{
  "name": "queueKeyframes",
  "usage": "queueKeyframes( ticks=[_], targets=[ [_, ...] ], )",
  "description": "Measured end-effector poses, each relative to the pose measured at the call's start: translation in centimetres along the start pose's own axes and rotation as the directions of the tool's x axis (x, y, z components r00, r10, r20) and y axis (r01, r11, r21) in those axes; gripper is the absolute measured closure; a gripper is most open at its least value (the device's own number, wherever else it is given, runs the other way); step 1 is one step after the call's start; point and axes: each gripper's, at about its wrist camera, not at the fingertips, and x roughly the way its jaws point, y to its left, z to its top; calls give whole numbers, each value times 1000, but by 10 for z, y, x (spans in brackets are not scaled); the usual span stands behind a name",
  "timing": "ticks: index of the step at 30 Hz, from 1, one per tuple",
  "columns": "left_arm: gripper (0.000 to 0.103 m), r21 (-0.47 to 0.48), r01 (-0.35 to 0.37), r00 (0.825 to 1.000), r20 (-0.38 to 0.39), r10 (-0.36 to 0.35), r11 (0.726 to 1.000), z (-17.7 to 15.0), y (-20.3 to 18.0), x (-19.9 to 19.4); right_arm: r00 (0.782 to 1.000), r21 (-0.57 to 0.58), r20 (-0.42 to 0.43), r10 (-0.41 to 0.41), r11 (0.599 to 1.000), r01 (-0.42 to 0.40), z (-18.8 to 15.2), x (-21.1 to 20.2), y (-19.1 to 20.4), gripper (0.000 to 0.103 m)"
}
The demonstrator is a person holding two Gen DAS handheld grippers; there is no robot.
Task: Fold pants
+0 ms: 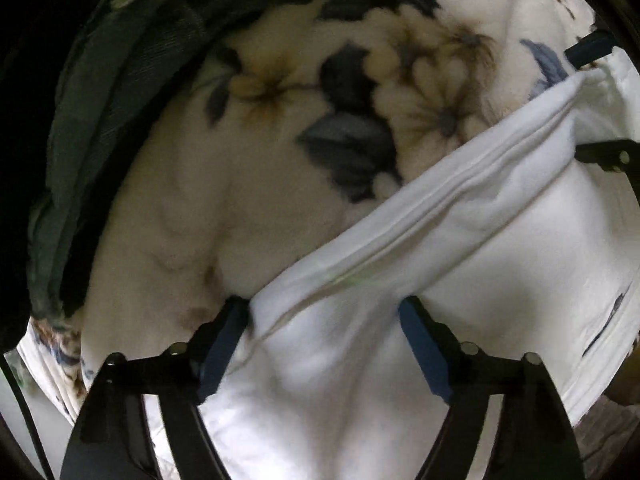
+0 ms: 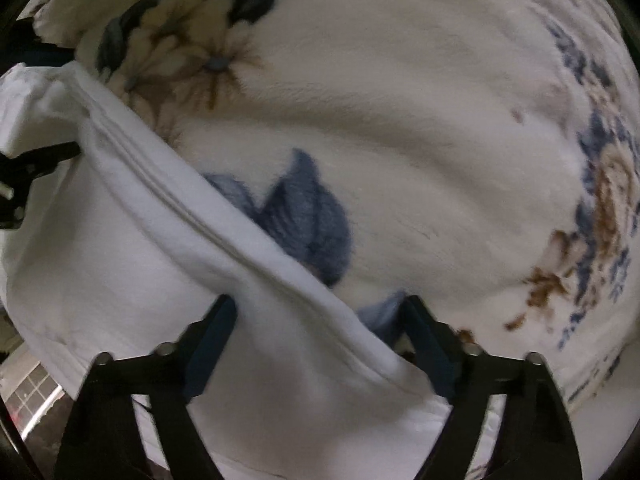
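Observation:
The white pants (image 1: pixel 460 264) lie on a floral fleece blanket (image 1: pixel 280 140), with a hemmed edge running diagonally. My left gripper (image 1: pixel 324 320) is open, its blue-padded fingers (image 1: pixel 424 348) spread wide, with the pants' left corner between them. My right gripper (image 2: pixel 320 316) is also open, its fingers (image 2: pixel 212 344) astride the pants' (image 2: pixel 140 260) right edge. Each gripper shows at the far edge of the other's view: the right one (image 1: pixel 600 100) and the left one (image 2: pixel 24 168).
The cream blanket with blue and tan flowers (image 2: pixel 400 120) covers the surface. A dark green garment (image 1: pixel 100 120) lies bunched at the blanket's left edge. Floor tiles (image 2: pixel 32 400) show at the lower left.

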Motion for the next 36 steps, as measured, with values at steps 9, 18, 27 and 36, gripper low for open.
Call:
queueKeyframes(
  ticks=[9,18,27,36],
  targets=[
    [88,29,-45,996,73,43,999,-11,-8,-40,994,27,105,23,999,-26,-37,-7,21,91],
    [96,-80,-35,981,190,49,996,-66,-17,-94,982,117,191,-2,993,-21,-82,-40,53,95],
    [96,-305,-56,973,197,121,951,-124,-71,-129,963,178,265,-42,984,-7,-165,-98,90,96],
    [96,-459,23,975,206,81,888,-205,-129,-133,954,176,279,-112,982,64,-229,-98,126,96]
  ],
)
